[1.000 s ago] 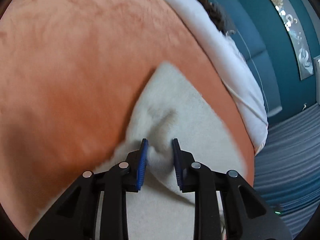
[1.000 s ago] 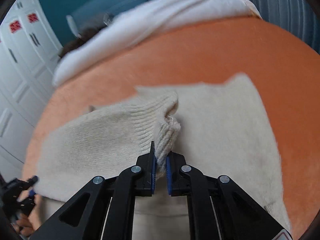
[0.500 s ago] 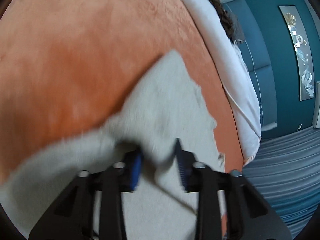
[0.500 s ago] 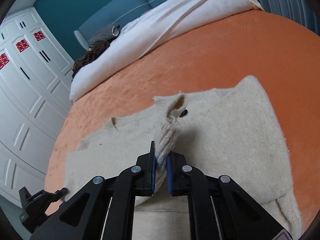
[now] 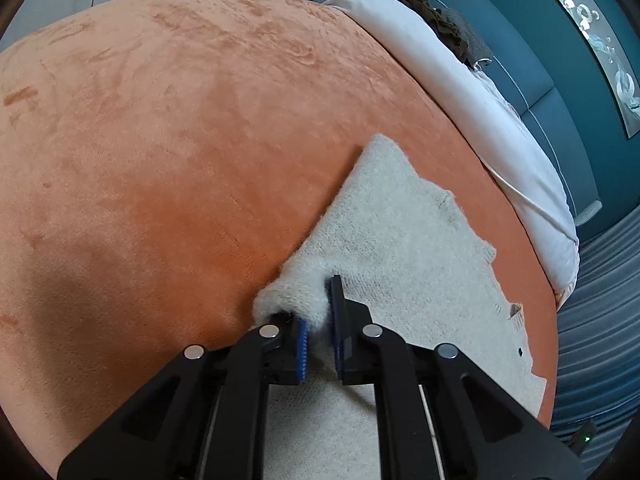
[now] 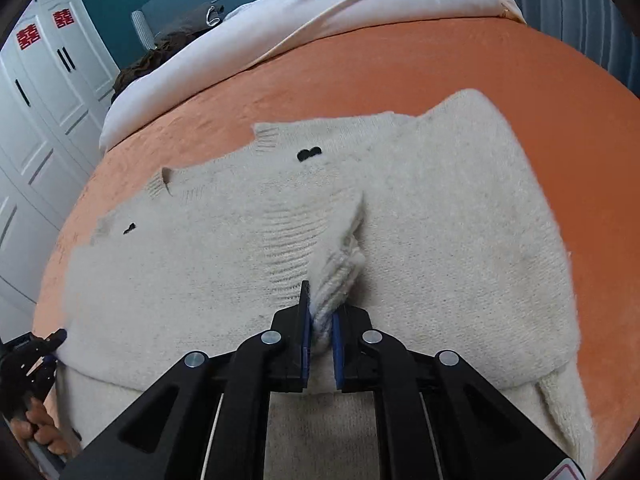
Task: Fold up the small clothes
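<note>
A cream knitted sweater [image 6: 460, 208] lies spread on an orange bedspread [image 6: 440, 64]. My right gripper [image 6: 320, 332] is shut on a ribbed fold of it, bunched up between the pads near the sweater's middle. In the left wrist view the sweater [image 5: 400, 240] stretches away to the right, and my left gripper [image 5: 318, 320] is shut on a fuzzy bunch of its left edge, low over the bedspread [image 5: 160, 140]. The left gripper also shows at the lower left of the right wrist view [image 6: 44, 348], at the sweater's edge.
A white duvet [image 6: 340, 4] lies rolled along the far side of the bed, with dark clothing [image 6: 160, 48] beside it. White wardrobe doors [image 6: 36, 92] stand to the left. A teal headboard [image 5: 540, 68] and grey striped floor [image 5: 600, 300] lie beyond the bed.
The left gripper, open around the cloth before, has closed on the sweater's edge. The right gripper kept its hold and lowered its fold; the sweater now lies spread flatter.
</note>
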